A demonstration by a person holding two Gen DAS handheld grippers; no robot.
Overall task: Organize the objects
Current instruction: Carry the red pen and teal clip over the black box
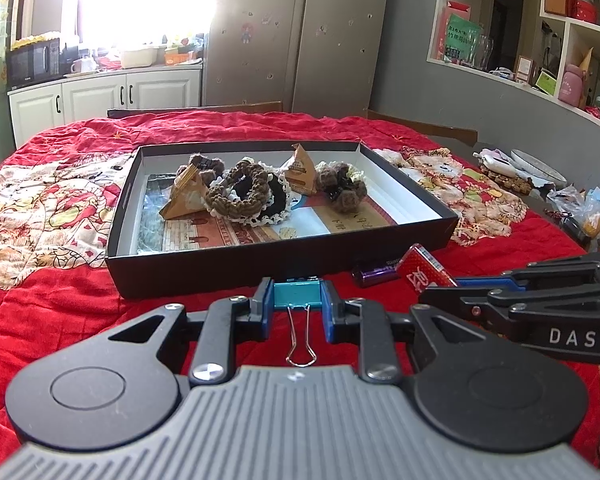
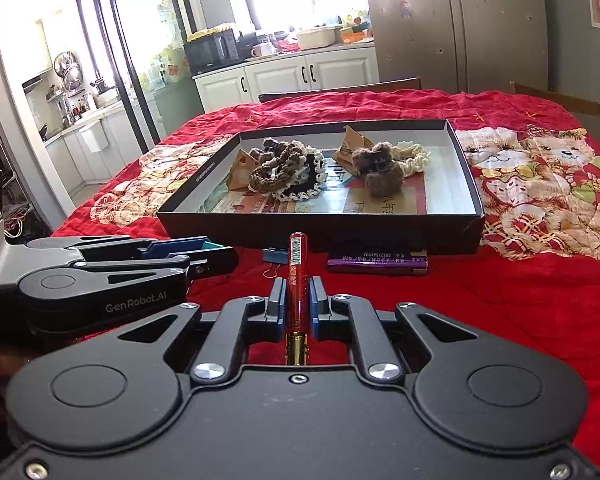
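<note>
Gripping teal binder clip (image 1: pixel 297 295): left claw (image 1: pixel 297 304) | right claw (image 2: pixel 297 304) tilted down, clenching red lighter (image 2: pixel 297 280)

black box (image 2: pixel 320 228) wall ahead, purple lighter (image 2: pixel 376 263) against it, red cloth (image 2: pixel 500 300) open rightward

Partly hidden behind the shallow black cardboard box (image 2: pixel 320 224): small blue binder clip (image 2: pixel 273 255); long purple rectangular packet (image 2: pixel 377 263), print too small to read.

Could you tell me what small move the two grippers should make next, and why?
Probably carry both forward over the black box and release. The left gripper is shut on a teal binder clip, the right gripper on a red tube, and both sit just short of the box's near wall.
</note>
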